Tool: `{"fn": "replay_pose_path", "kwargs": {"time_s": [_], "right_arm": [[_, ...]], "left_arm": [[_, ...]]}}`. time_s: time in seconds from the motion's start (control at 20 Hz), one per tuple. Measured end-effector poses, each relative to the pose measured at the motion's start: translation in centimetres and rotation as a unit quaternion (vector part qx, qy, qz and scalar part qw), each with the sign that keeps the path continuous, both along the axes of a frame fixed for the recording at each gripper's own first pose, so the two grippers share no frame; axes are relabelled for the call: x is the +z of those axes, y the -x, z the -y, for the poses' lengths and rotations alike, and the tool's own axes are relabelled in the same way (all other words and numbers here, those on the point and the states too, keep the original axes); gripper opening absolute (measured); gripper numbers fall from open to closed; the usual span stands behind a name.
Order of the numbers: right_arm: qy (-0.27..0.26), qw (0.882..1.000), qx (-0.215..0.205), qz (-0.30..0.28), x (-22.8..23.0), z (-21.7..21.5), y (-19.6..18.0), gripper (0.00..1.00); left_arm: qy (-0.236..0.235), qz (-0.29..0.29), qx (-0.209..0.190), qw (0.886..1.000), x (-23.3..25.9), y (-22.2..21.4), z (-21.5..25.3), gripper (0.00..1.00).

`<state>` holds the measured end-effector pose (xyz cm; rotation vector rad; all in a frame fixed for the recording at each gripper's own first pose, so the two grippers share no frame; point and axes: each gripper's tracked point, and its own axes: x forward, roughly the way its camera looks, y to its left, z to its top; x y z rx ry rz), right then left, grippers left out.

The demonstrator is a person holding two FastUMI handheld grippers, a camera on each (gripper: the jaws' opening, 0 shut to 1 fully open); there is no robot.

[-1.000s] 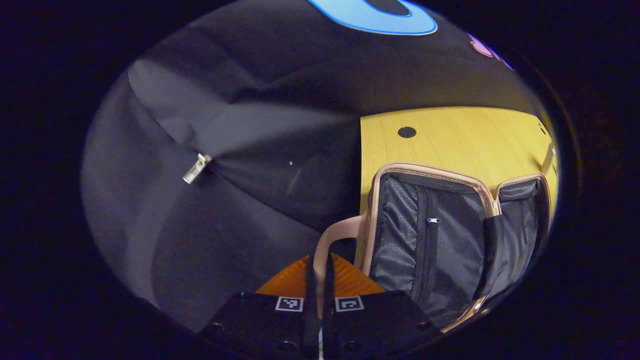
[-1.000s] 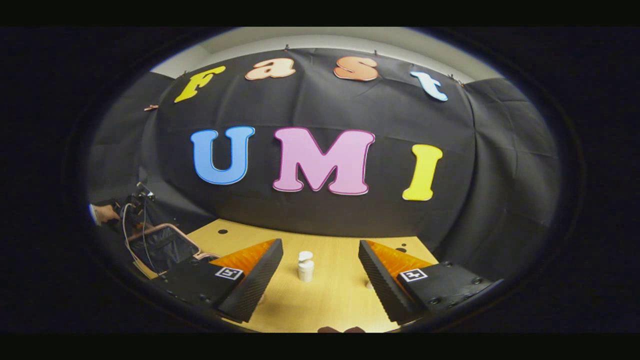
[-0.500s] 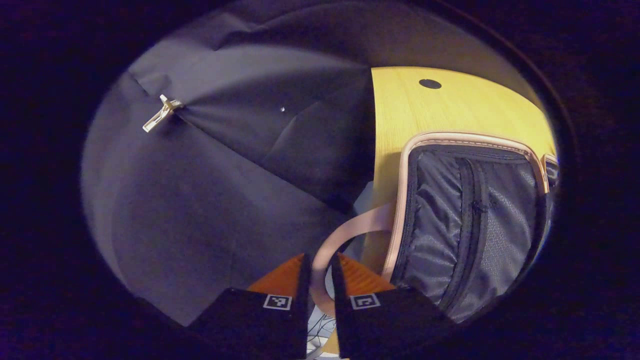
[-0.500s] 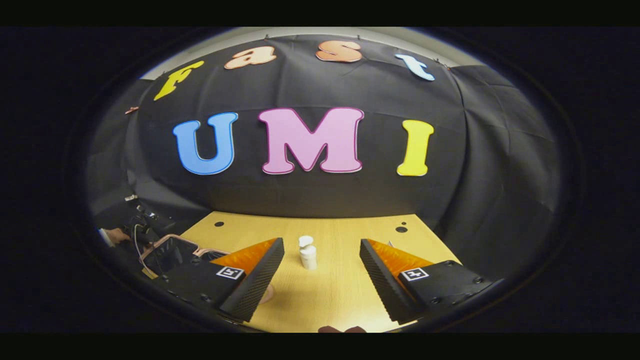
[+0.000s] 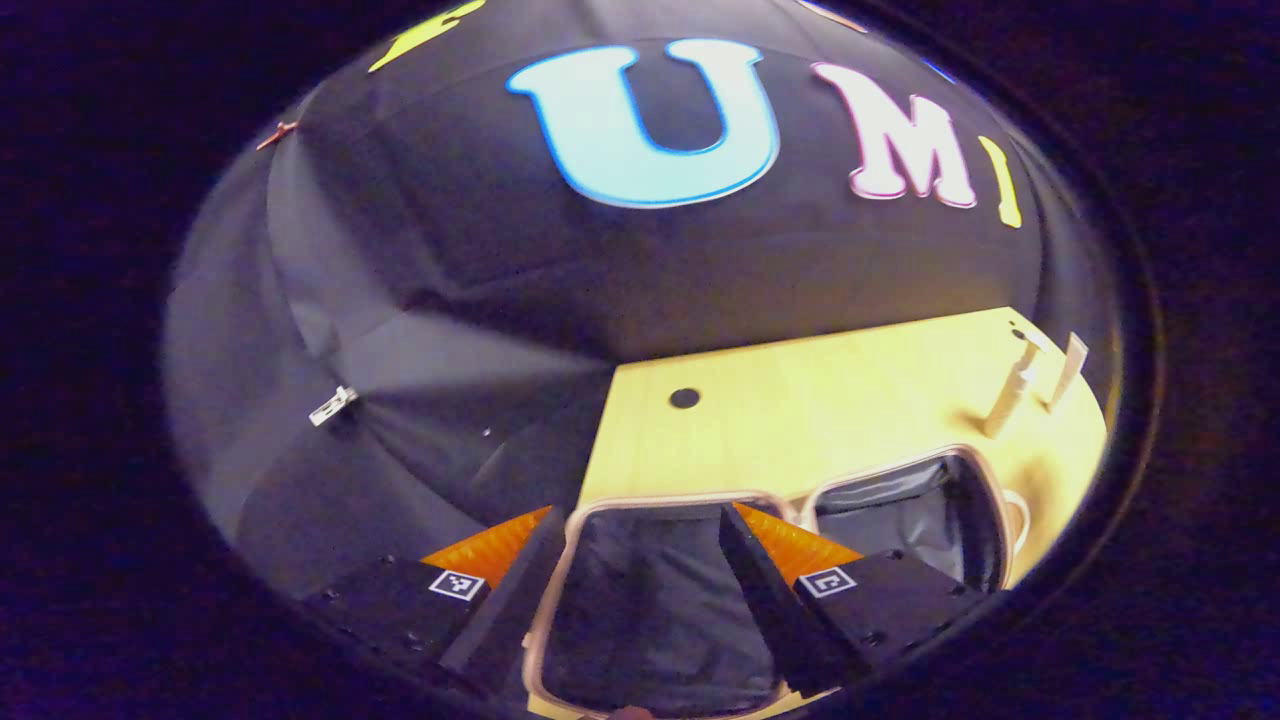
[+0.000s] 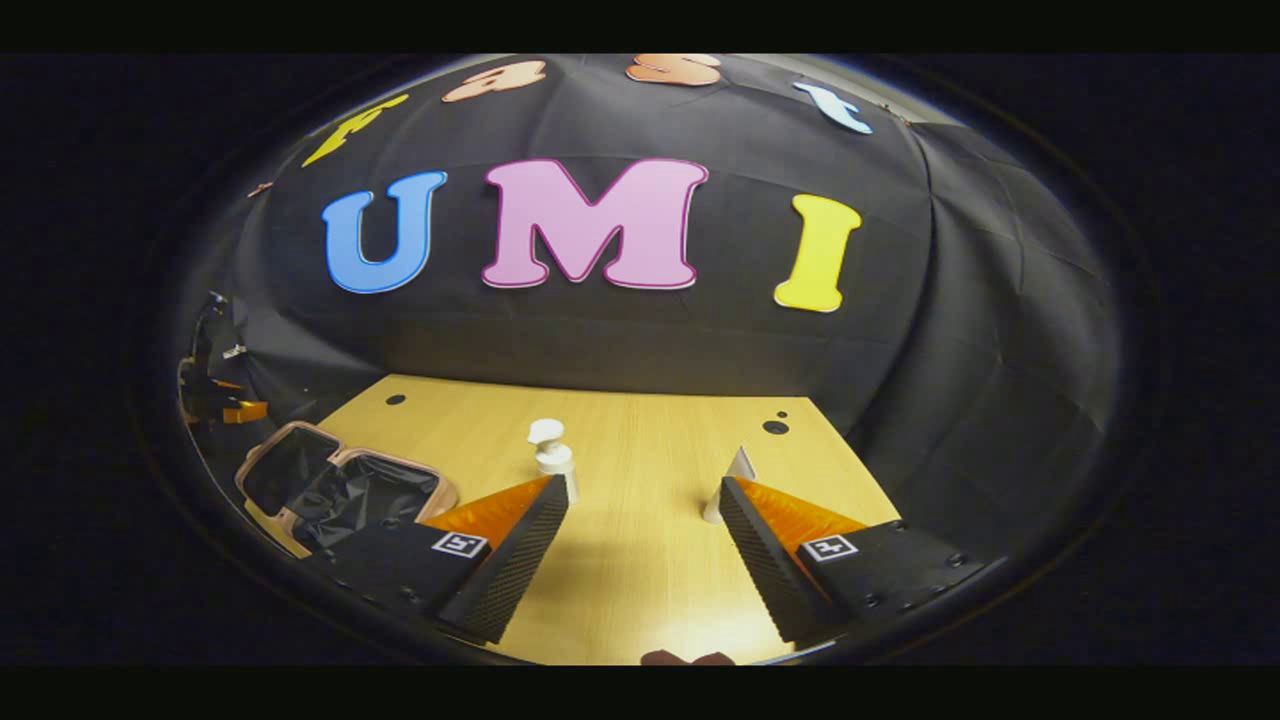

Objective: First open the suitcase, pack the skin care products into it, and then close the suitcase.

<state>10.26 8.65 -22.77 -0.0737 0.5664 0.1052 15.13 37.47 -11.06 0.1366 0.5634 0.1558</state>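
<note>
The pink-trimmed suitcase (image 5: 650, 610) lies open on the wooden table (image 5: 850, 390), both dark-lined halves facing up. My left gripper (image 5: 638, 515) hovers open above its nearer half, with nothing between the fingers. Past the suitcase stand a white pump bottle (image 5: 1003, 402) and a white tube (image 5: 1066, 366). In the right gripper view my right gripper (image 6: 640, 488) is open over bare table. The pump bottle (image 6: 551, 456) stands just beyond its left fingertip, and the tube (image 6: 735, 478) is partly hidden behind its right one. The suitcase (image 6: 340, 485) lies at the left, with the left gripper (image 6: 215, 395) beyond it.
The table (image 6: 640, 420) has small round holes (image 6: 775, 427) near its far corners. Black cloth hangs right behind its far edge and off its left side. A metal clip (image 5: 333, 405) pins the cloth at the left.
My left gripper let go of the suitcase's pink handle, opened wide and swung round above the open case. My right gripper tilted down and shifted, so the bottle now stands by its left finger.
</note>
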Motion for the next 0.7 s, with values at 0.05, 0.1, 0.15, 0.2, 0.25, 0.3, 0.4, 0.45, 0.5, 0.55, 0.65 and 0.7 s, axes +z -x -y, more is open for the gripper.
{"fn": "replay_pose_path", "kwargs": {"time_s": [0.05,0.1,0.15,0.2,0.25,0.3,0.4,0.45,0.5,0.55,0.65,0.7], "right_arm": [[0.003,1.000,-0.007,-0.004,-0.9,1.1,-0.3,0.98],[0.002,1.000,-0.011,-0.015,-2.0,1.9,-0.5,0.97],[-0.005,1.000,-0.014,-0.026,-3.1,2.6,-0.6,0.97],[-0.013,0.999,-0.015,-0.031,-3.7,3.0,-0.7,0.98],[-0.016,0.999,-0.016,-0.035,-4.5,3.5,-0.9,0.98],[-0.016,0.999,-0.015,-0.043,-5.4,4.4,-1.4,0.97],[-0.012,0.998,-0.007,-0.057,-7.5,5.7,-2.4,0.97],[-0.008,0.998,-0.002,-0.063,-8.6,6.1,-3.0,0.97],[-0.003,0.997,0.002,-0.071,-9.9,6.6,-3.6,0.97],[0.004,0.997,0.002,-0.075,-11.0,7.0,-4.0,0.97],[0.013,0.997,0.000,-0.079,-13.1,7.8,-5.0,0.98],[0.011,0.996,0.002,-0.086,-14.4,7.9,-5.2,0.98]], "left_arm": [[0.029,0.001,-0.032,0.999,0.2,-0.6,5.0,0.98],[0.054,0.002,-0.065,0.996,0.6,-1.2,9.5,0.98],[0.067,0.008,-0.096,0.993,1.0,-2.0,13.5,0.98],[0.075,0.012,-0.126,0.989,0.9,-2.9,17.3,0.98],[0.080,0.010,-0.154,0.985,0.5,-3.7,20.9,0.98],[0.081,0.009,-0.181,0.980,0.1,-4.0,23.5,0.98],[0.072,0.014,-0.216,0.974,-1.3,-5.9,29.1,0.98],[0.067,0.008,-0.220,0.973,-2.3,-6.8,31.0,0.98],[0.064,-0.002,-0.224,0.972,-3.6,-8.1,33.1,0.98],[0.061,-0.011,-0.227,0.972,-4.2,-9.3,33.9,0.98],[0.046,-0.019,-0.232,0.972,-5.3,-11.1,35.5,0.98],[0.042,-0.024,-0.229,0.972,-6.2,-11.8,36.4,0.98]]}}
